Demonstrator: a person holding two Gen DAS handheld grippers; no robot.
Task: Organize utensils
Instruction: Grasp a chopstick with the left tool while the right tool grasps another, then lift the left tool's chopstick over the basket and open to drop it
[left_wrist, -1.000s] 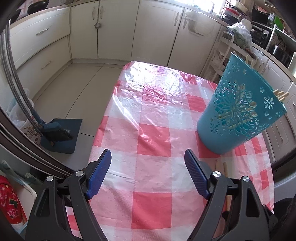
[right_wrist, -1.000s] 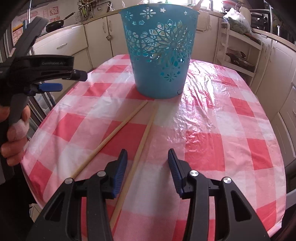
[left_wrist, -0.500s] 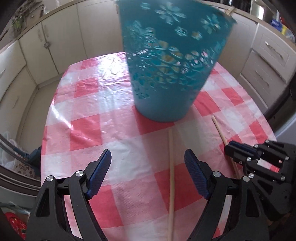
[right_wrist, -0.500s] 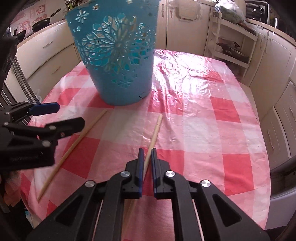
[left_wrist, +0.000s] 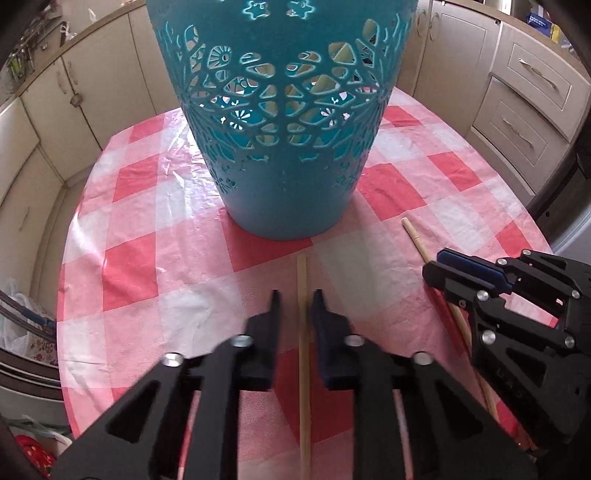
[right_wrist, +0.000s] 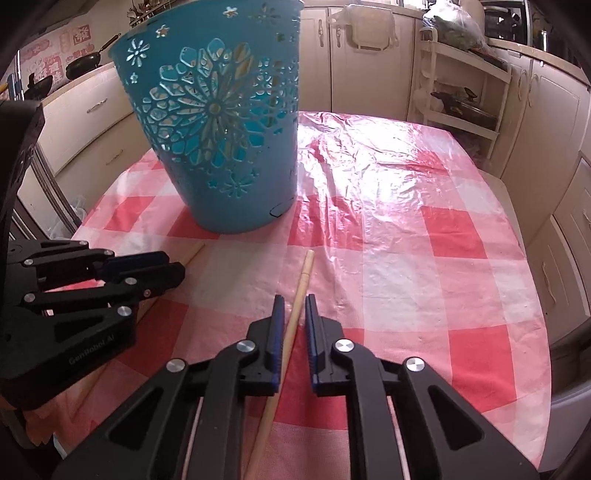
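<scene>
- Table (right_wrist: 424, 229): rounded edges, covered in a glossy, wrinkled plastic cloth in red, pink and white check. Cream kitchen cabinets (left_wrist: 517, 92) all round it.
- Basket (right_wrist: 221, 122): teal plastic, tapered round tub, smooth solid base band, upper wall cut through with a lacy flower pattern. It stands upright on the far half of the table. Pale sticks show through the cutouts in the left wrist view.
- My right tongs (right_wrist: 294, 314): black frame, blue ribbed pads, silver rivets. Jaws nearly together around the right chopstick (right_wrist: 295, 314), gripping it partway down from its tip. In the left wrist view they sit at the table's right edge (left_wrist: 439, 269).
- My left tongs (left_wrist: 294, 308): same build, blurred. Jaws closing, drawn in close on the left chopstick (left_wrist: 303, 332), which runs between the pads; a thin gap shows on the left side, so I can't tell if the pads press on it.
- Chopsticks: two thin, straight, pale wooden rods, matte. Both lie on the near half of the table, far tips pointing at the basket's base and stopping just short of it, well apart from each other.
</scene>
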